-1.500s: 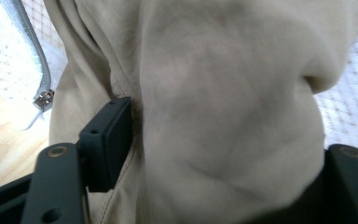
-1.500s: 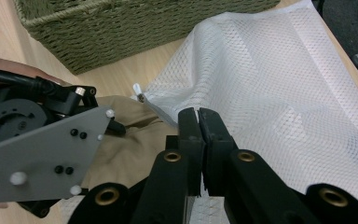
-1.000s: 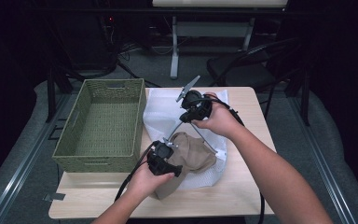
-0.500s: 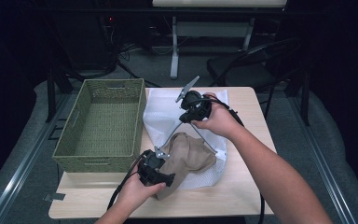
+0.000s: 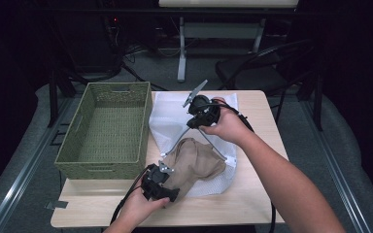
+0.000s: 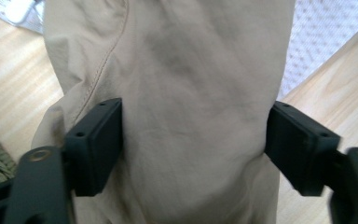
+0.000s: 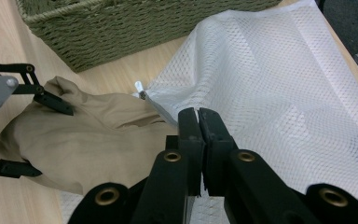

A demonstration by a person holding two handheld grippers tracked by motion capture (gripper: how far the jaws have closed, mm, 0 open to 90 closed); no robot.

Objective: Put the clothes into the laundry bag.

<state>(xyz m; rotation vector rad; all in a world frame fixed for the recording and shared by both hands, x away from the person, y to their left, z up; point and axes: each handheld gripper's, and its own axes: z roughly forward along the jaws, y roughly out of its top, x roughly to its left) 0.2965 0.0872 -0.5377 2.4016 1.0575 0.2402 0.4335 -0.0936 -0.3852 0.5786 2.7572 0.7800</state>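
Beige garment (image 5: 194, 162) bunched near the table's front edge, lying partly on the white mesh laundry bag (image 5: 170, 116), its far end at the bag's opening. Left gripper (image 6: 193, 140) at the garment's near end, jaws set wide with the cloth bulging between them, both pads against the fabric's sides; a loose hold at most, whether truly pinched cannot be told. Right gripper (image 7: 199, 123) raised over the table's middle, jaws closed tight on the bag's hem, just beside the small zipper pull (image 7: 140, 87), lifting that edge off the table (image 5: 257, 199). Green woven basket (image 5: 104, 131) along the table's left edge, just beside the bag, well apart from both grippers. Bag spread toward the table's far right corner.
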